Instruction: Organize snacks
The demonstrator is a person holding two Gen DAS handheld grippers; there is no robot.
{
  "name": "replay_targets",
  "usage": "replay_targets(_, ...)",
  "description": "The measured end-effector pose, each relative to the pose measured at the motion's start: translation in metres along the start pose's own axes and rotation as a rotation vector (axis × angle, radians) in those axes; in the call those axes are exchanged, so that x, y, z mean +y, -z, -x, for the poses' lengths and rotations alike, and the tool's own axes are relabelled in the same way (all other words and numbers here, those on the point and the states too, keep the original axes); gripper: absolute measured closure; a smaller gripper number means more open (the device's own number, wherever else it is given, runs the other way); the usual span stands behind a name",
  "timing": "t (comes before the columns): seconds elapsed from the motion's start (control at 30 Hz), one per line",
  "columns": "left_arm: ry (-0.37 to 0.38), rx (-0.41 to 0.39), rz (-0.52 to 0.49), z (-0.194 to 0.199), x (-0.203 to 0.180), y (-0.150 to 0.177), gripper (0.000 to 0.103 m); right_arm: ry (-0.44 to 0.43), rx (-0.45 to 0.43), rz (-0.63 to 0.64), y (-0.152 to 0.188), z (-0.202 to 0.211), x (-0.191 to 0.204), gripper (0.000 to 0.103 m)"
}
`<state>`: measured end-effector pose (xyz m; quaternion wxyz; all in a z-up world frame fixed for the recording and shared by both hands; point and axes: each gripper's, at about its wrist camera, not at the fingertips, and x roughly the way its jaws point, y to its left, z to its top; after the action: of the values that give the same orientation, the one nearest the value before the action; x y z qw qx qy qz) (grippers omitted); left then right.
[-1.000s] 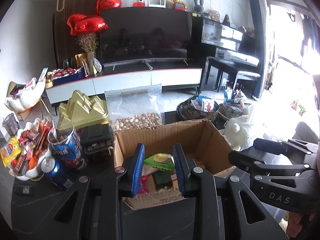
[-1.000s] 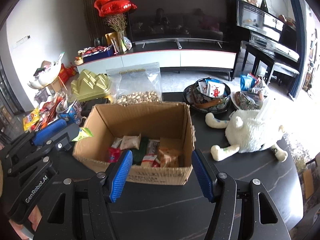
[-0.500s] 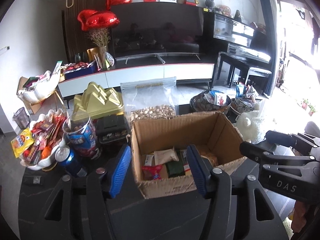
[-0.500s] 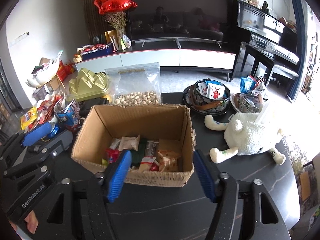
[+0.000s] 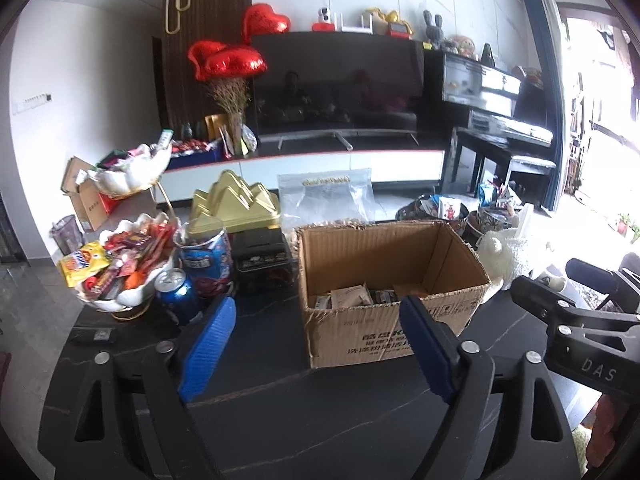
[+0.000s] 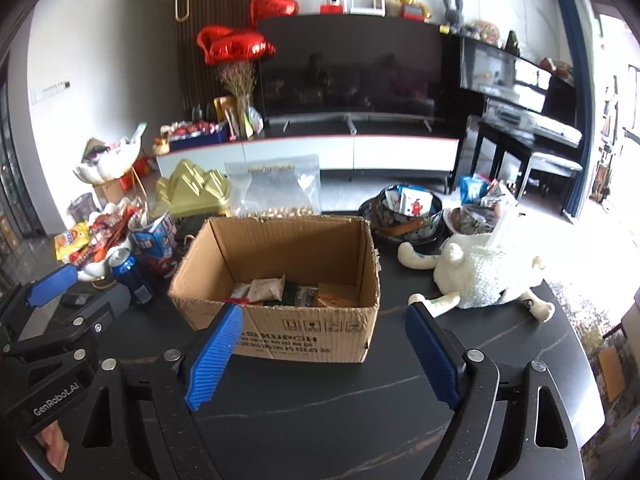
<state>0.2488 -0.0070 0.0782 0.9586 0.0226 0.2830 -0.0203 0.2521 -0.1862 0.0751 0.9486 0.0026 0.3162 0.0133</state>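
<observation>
Currently, stage: both grippers are held back from the cardboard box (image 6: 280, 280), with nothing carried.
Left gripper (image 5: 316, 348): its jaws have just been opening and are now spread wide; nothing is seen between them, only the dark table (image 5: 320, 420) and the box's near corner beyond.
Right gripper (image 6: 320, 350): its jaws have likewise just been opening and stand wide apart; nothing is pinched.
Snacks already sorted: several packets (image 6: 266, 290) are seen lying flat on the box floor, below the near wall.
Snacks still loose: a heap of wrappers is piled in the white dish (image 5: 132, 300) at the left, well apart from the box; more packets are kept in the dark bowls (image 6: 404, 220) behind the plush toy (image 6: 480, 276).
Risk, left side: the soda can (image 5: 178, 294) and the blue tub (image 5: 206, 256) are set just beside the dish, so either could be knocked over by a fingertip if the dish is reached for carelessly.
Risk, pile: thin wrappers overlap, so two could be pinched at once, or one could be dragged out and dropped on the table.
Risk, box: the light box could be shoved if its wall is clipped.
</observation>
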Motion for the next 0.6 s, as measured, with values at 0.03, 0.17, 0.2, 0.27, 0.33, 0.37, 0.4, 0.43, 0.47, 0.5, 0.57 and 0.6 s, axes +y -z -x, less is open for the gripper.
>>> replay_targets(0.03, -0.013, -0.015, -0.006, 0.006, 0.000, 0.003, 0.013, 0.001, -0.015, 0.000, 0.004, 0.006, 0.000, 0.016)
replay_targets(0.17, -0.072, -0.083, -0.012, 0.028, 0.000, 0.018, 0.003, 0.017, -0.064, -0.001, 0.019, 0.025, 0.001, 0.012)
replay_targets(0.2, -0.077, -0.096, -0.011, 0.034, 0.000, 0.022, 0.001, 0.025, -0.079, 0.001, 0.025, 0.031, 0.001, 0.012)
replay_targets(0.27, -0.081, -0.120, -0.010, 0.044, -0.001, 0.029, 0.000, 0.029, -0.102, 0.000, 0.032, 0.040, 0.000, 0.011)
replay_targets(0.33, -0.089, -0.138, -0.018, 0.052, -0.003, 0.035, 0.000, 0.021, -0.123, -0.007, 0.039, 0.048, -0.001, 0.011)
replay_targets(0.37, -0.090, -0.143, -0.020, 0.056, -0.003, 0.038, 0.000, 0.012, -0.132, -0.012, 0.043, 0.052, -0.001, 0.011)
replay_targets(0.4, -0.088, -0.146, -0.022, 0.059, -0.004, 0.040, 0.000, 0.005, -0.139, -0.016, 0.045, 0.055, -0.002, 0.011)
replay_targets(0.43, -0.087, -0.151, -0.022, 0.063, -0.005, 0.043, 0.000, 0.001, -0.146, -0.020, 0.048, 0.058, -0.003, 0.010)
replay_targets(0.47, -0.087, -0.156, -0.019, 0.066, -0.005, 0.046, 0.000, -0.003, -0.153, -0.025, 0.051, 0.061, -0.003, 0.010)
replay_targets(0.5, -0.087, -0.162, -0.015, 0.070, -0.005, 0.049, 0.000, -0.006, -0.158, -0.028, 0.053, 0.064, -0.004, 0.010)
replay_targets(0.57, -0.083, -0.164, -0.008, 0.076, -0.005, 0.055, 0.000, -0.009, -0.173, -0.032, 0.059, 0.070, -0.004, 0.010)
replay_targets(0.6, -0.077, -0.165, -0.004, 0.079, -0.006, 0.058, 0.000, -0.011, -0.179, -0.029, 0.062, 0.073, -0.003, 0.010)
